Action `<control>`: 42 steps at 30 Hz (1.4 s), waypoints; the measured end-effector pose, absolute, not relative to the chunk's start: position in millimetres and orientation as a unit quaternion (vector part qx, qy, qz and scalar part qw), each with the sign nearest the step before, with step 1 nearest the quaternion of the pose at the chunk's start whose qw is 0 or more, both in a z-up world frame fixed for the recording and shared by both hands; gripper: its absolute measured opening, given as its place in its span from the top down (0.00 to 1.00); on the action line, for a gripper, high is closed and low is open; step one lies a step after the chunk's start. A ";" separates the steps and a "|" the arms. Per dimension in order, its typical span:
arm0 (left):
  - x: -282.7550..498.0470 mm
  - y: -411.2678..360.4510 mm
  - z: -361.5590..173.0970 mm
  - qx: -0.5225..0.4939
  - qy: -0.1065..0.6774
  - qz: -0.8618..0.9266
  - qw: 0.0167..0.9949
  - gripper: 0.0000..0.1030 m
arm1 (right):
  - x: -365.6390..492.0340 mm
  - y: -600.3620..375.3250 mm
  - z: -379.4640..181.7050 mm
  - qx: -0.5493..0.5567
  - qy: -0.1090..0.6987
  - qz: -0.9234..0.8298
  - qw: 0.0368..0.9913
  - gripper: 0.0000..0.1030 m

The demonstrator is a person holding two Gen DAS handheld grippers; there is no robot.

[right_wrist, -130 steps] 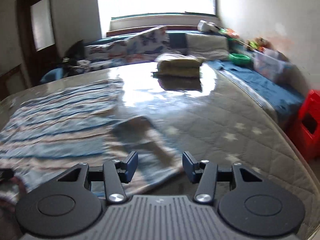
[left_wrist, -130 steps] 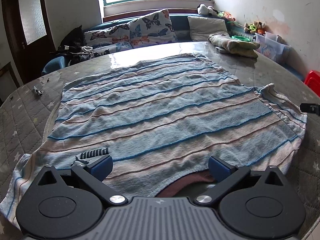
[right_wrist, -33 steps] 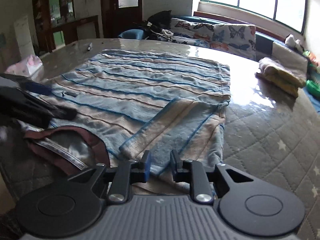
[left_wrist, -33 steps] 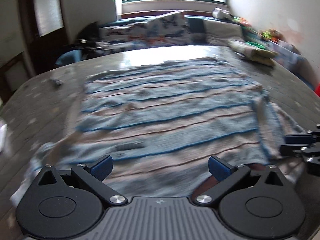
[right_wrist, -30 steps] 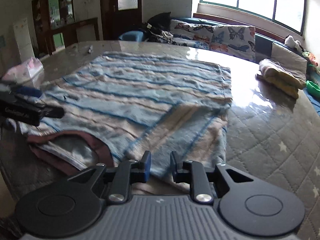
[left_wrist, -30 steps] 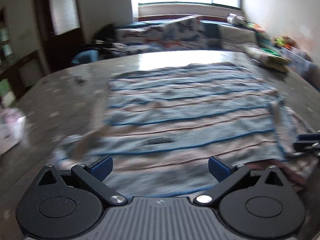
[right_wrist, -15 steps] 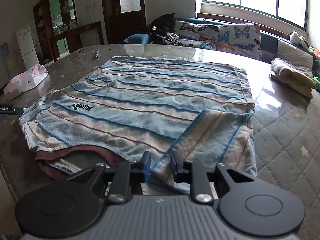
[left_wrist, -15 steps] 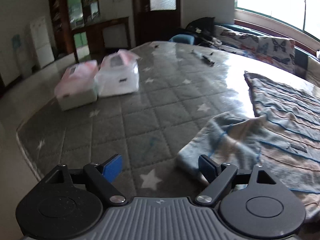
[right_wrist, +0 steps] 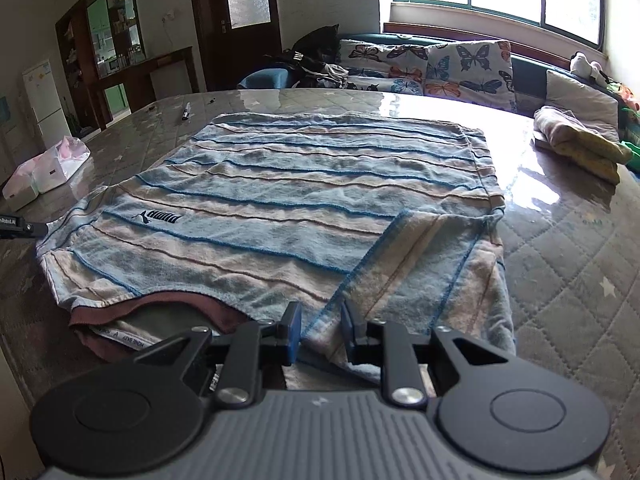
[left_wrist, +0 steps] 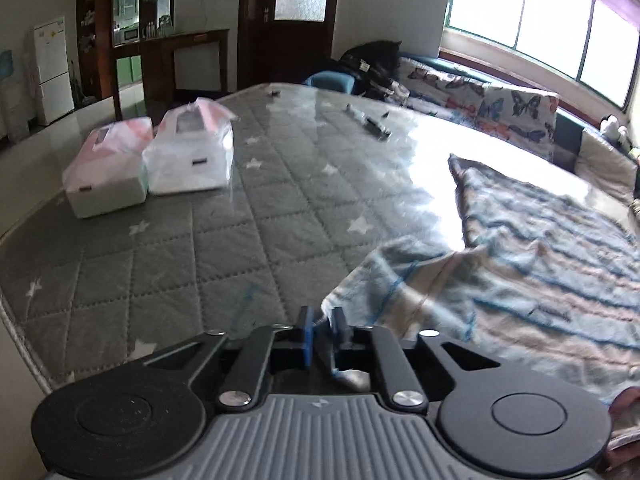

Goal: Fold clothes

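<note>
Blue-and-beige striped terry tee (right_wrist: 304, 184) is spread flat on the grey quilted worktop (left_wrist: 168, 240), collar nearest the tongs. Left tongs (left_wrist: 322, 330) are clamped on the left sleeve tip; right tongs (right_wrist: 318, 330) are pinched narrow on the right sleeve, w/ that sleeve already laid inward. Shirt body stretches fwd, btwn both.

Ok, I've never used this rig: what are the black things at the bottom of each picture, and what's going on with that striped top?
Those are two handheld grippers, each with a camera looking along its fingers. The left view shows the left gripper shut on a sleeve of the striped shirt; the right view shows the right gripper closed on the other sleeve, already folded inward over the body. The shirt lies flat on a quilted table. Also there: two tissue packs, a pen and a folded garment.
</note>
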State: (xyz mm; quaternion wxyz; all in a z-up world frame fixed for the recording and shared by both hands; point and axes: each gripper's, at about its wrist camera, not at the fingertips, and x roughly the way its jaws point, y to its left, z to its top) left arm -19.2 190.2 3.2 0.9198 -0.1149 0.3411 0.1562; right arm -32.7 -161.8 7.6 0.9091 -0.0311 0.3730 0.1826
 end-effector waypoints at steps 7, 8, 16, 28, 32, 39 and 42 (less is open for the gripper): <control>-16.0 169.5 38.6 -0.129 0.290 0.094 0.944 0.95 | -35.6 -165.3 7.1 -0.024 0.370 0.184 0.910 0.79; -14.5 162.6 41.6 -0.128 0.288 0.080 0.946 0.95 | -36.1 -165.8 6.8 -0.022 0.370 0.184 0.910 0.79; -1.6 103.5 52.8 -0.115 0.287 -0.030 0.950 0.95 | -37.3 -168.8 6.8 -0.017 0.367 0.186 0.911 0.79; -1.7 57.2 12.6 -0.065 0.355 -0.123 0.925 0.77 | -29.1 -160.3 23.1 -0.025 0.365 0.207 0.908 0.79; -5.9 85.8 17.3 -0.063 0.342 -0.092 0.933 0.74 | -18.5 -143.2 32.6 -0.031 0.364 0.237 0.900 0.79; 2.5 129.7 2.9 -0.058 0.358 -0.027 0.932 0.76 | 9.1 -84.5 48.2 -0.039 0.352 0.307 0.883 0.79; 2.0 128.0 -6.9 -0.039 0.369 -0.035 0.928 0.76 | 24.3 -57.3 51.9 -0.035 0.351 0.331 0.875 0.77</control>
